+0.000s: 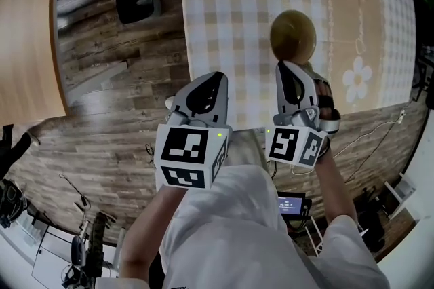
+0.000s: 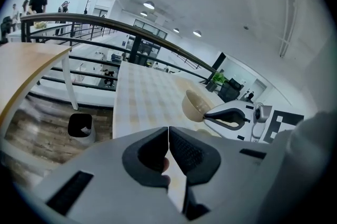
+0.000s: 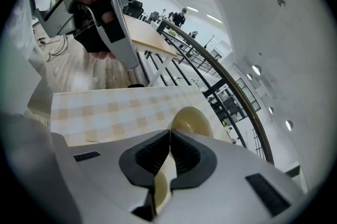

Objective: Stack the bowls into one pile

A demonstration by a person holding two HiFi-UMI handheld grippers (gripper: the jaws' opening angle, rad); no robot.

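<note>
A single tan bowl (image 1: 293, 36) hangs tilted above the checked tablecloth (image 1: 230, 3), and my right gripper (image 1: 283, 65) is shut on its near rim. In the right gripper view the bowl (image 3: 192, 119) shows above the jaws of that gripper (image 3: 170, 133), and its rim runs down between them. The left gripper view has the same bowl (image 2: 196, 104) at mid right, with the right gripper (image 2: 226, 118) clamped on it. My left gripper (image 1: 215, 75) hovers at the table's near edge, left of the bowl. It (image 2: 168, 131) is shut with nothing in it. No other bowl is in view.
A black bin (image 1: 137, 1) stands on the wooden floor left of the table. A curved wooden tabletop (image 1: 27, 30) lies at far left. The cloth has a daisy print (image 1: 357, 79) at right. A railing (image 2: 131, 33) runs behind the table, and cables (image 1: 369, 128) trail on the floor at right.
</note>
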